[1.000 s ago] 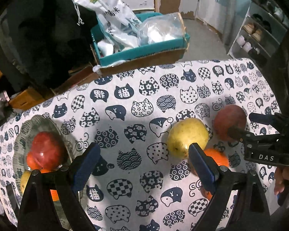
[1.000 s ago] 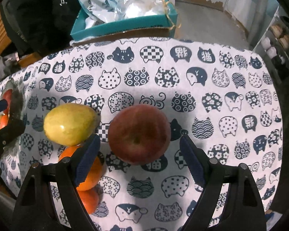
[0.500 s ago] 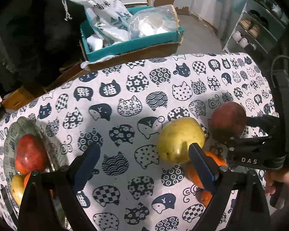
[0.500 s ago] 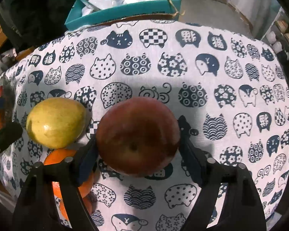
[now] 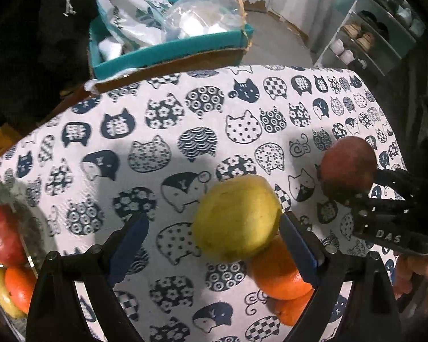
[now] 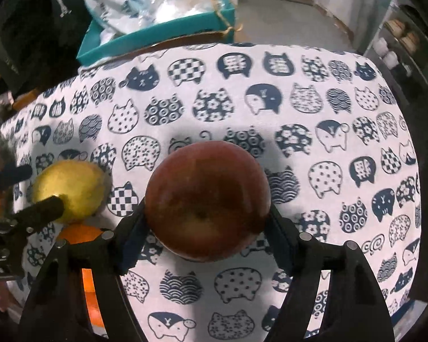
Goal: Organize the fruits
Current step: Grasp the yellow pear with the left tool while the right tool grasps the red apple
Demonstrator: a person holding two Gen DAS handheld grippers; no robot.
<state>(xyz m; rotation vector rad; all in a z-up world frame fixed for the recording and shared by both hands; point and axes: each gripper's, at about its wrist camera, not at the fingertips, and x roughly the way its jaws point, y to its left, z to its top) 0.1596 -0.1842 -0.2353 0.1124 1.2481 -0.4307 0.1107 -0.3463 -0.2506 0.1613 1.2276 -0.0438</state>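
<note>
My right gripper [image 6: 207, 229] holds a red apple [image 6: 207, 199] between its jaws, which are closing; both blue pads lie against its sides, and it sits on the cat-print tablecloth [image 6: 314, 114]. A yellow-green fruit [image 5: 236, 219] lies between the wide fingers of my open left gripper [image 5: 211, 246], close to the right pad [image 5: 296, 253] and apart from the left one. Two oranges [image 5: 279, 276] are tucked under and behind that fruit. From the left wrist view the apple [image 5: 348, 168] shows at the right in the right gripper's black fingers.
A glass plate [image 5: 34, 222] at the left edge holds a red apple [image 5: 4, 236], an orange [image 5: 20, 287] and a yellow fruit [image 5: 2, 296]. Beyond the far table edge stands a teal box [image 5: 168, 48] of plastic bags. A shoe rack [image 5: 365, 40] is at the far right.
My left gripper has come lower and shifted right, so the yellow-green fruit now lies between its fingers. The right jaws have narrowed onto the red apple.
</note>
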